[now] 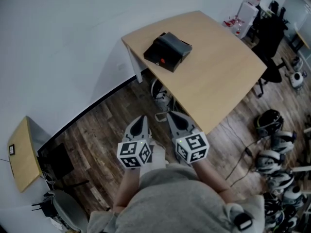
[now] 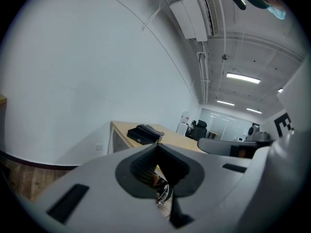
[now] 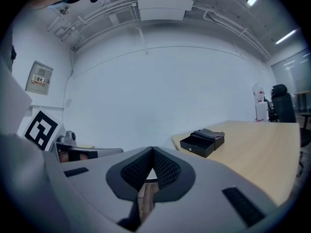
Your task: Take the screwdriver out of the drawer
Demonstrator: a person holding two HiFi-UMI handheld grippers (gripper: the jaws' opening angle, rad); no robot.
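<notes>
A small black drawer box with a red spot on its front stands near the far corner of the light wooden table. Its drawer looks slightly pulled out; no screwdriver is visible. The box also shows in the left gripper view and the right gripper view, well ahead of both jaws. My left gripper and right gripper are held side by side close to the body, above the wooden floor just short of the table's near edge. On both, left and right, the jaws meet at the tips with nothing between them.
A black office chair stands past the table's right end. Several helmets and headsets and a cable lie on the floor at right. A small side table stands at the left by the white wall.
</notes>
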